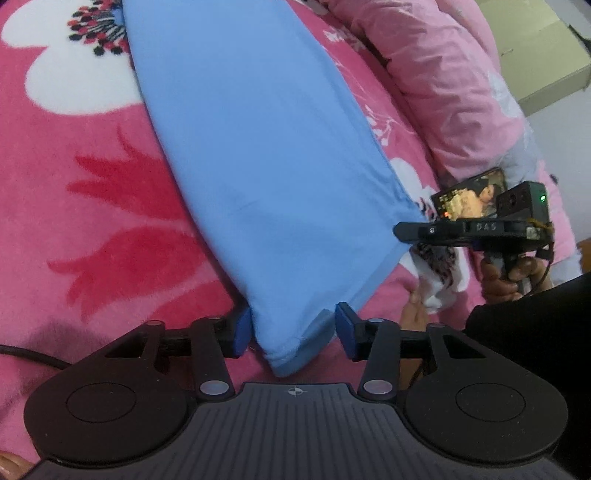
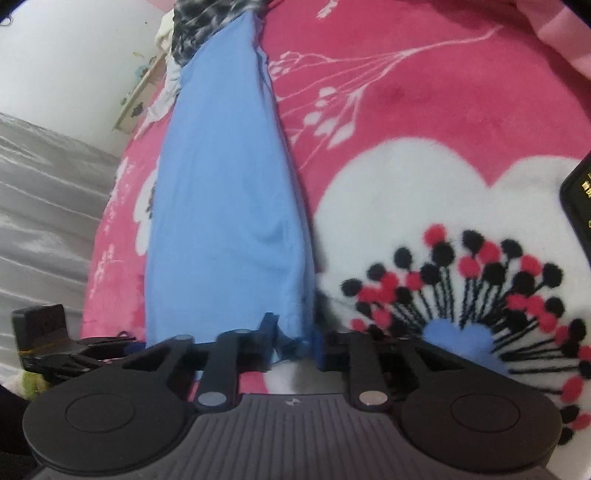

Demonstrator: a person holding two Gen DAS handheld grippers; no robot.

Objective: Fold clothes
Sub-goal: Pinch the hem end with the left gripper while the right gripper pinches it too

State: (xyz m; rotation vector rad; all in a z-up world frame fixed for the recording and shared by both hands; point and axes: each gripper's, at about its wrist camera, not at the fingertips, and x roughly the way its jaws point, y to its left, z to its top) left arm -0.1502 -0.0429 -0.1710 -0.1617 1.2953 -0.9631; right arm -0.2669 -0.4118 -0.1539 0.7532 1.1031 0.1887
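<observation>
Surface: a bed covered by a pink fleece blanket (image 1: 92,177) printed with white petals, red leaf shapes and black-and-red dotted stamens; it carries everything in view.
Task item: a light blue garment (image 1: 258,147), laid as a long flat strip across the blanket; in the right wrist view (image 2: 221,206) it runs toward the blanket's far edge.
Left gripper (image 1: 291,332): blue-padded fingers spread, one on each side of the near corner of the garment; the left pad touches the fabric edge, the right pad stands just beside it, not pinching.
Right gripper (image 2: 291,343): fingers drawn in close on a bunched hem corner of the garment; fabric fills the gap between the pads and is gripped there.
Right gripper, side view: seen from the left wrist camera (image 1: 472,229), its fingertip sits at the garment's right-hand corner; a hand (image 1: 506,277) grips the handle below, with a dark sleeve (image 1: 535,317) behind.
Bedding: a pale pink quilt (image 1: 443,85) is heaped along the blanket's far right edge.
Other cloth: a black-and-white patterned fabric (image 2: 199,22) lies at the far end of the garment.
Room, left side: a white wall (image 2: 74,55) and a grey satin sheet (image 2: 44,192) beyond the blanket's left edge.
Room, right side: a pale cardboard box (image 1: 535,48) beyond the quilt.
</observation>
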